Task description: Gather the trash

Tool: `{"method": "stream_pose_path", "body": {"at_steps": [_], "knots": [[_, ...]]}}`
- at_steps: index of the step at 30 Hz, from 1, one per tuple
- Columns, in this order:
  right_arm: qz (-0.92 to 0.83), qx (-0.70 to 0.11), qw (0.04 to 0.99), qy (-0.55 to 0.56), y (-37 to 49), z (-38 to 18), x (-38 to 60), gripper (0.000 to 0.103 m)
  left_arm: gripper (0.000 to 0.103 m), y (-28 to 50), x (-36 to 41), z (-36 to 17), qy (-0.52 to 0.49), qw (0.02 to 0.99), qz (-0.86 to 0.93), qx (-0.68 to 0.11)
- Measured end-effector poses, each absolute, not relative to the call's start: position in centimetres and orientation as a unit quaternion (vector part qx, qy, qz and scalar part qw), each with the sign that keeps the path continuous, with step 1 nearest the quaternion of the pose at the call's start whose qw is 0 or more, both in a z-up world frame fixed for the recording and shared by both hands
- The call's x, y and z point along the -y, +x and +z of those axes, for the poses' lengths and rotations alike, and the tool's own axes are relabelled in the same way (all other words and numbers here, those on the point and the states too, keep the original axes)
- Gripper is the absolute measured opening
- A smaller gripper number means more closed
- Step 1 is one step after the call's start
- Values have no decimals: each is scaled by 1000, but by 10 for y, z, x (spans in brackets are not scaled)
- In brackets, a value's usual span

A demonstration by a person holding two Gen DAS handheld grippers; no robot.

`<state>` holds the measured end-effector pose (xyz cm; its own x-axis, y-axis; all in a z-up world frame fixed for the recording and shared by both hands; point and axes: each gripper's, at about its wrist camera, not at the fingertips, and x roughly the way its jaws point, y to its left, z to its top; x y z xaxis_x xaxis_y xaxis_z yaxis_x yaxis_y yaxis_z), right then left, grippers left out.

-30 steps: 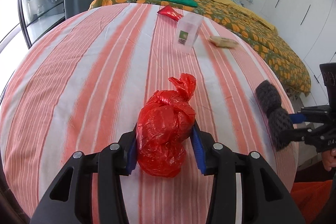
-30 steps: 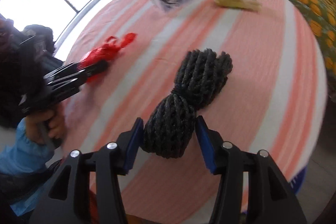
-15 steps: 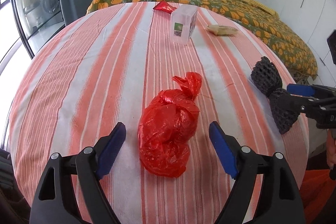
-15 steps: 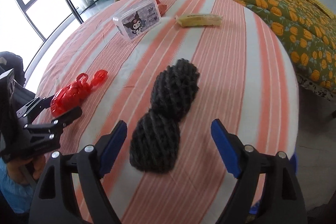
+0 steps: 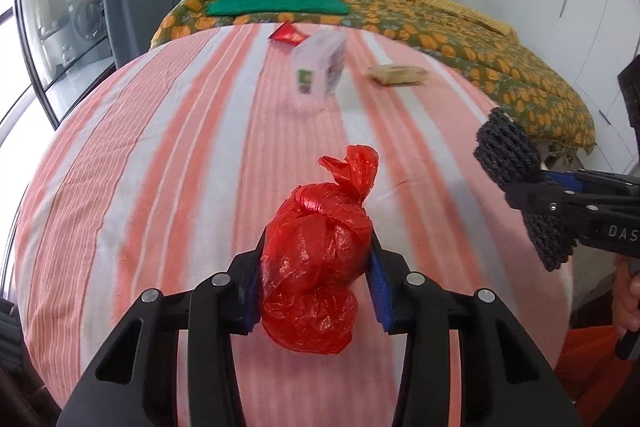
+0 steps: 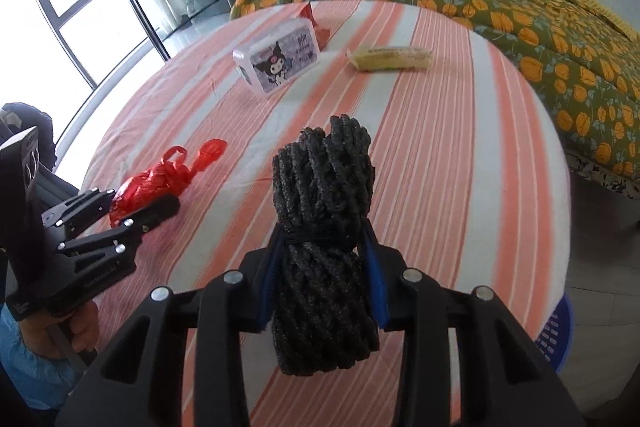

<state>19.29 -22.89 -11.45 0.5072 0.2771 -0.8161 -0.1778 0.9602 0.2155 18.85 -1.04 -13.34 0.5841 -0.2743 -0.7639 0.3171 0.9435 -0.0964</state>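
Observation:
My left gripper [image 5: 316, 275] is shut on a knotted red plastic bag [image 5: 316, 267], held just above the striped tablecloth [image 5: 168, 155]. My right gripper [image 6: 322, 279] is shut on a black netted bundle [image 6: 324, 227], lifted off the cloth. In the left wrist view the bundle [image 5: 508, 155] and right gripper show at the right edge. In the right wrist view the red bag [image 6: 156, 183] and left gripper [image 6: 132, 211] show at the left.
On the far part of the table lie a white cartoon box [image 6: 278, 61], a yellow wrapper [image 6: 390, 58] and a red wrapper [image 5: 287, 34]. A bed with a floral cover [image 5: 400, 15] stands behind. A blue basket [image 6: 558, 331] stands on the floor at right.
Half a second ago both grippers were open around their items on the cloth. Now both have shut on them and lifted them slightly.

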Motion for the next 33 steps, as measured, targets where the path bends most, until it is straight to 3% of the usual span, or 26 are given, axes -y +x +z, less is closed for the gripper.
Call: {"method": "stream_pose_path", "body": {"at_steps": [21,33], "knots": [[58,-436,890,120,129,-95,356,36,42,147,168,-89,89,883,-274,-371],[-73,-449,871,185,81,-149,501,36,42,102,315,-134,106,800,-406,-428]]}}
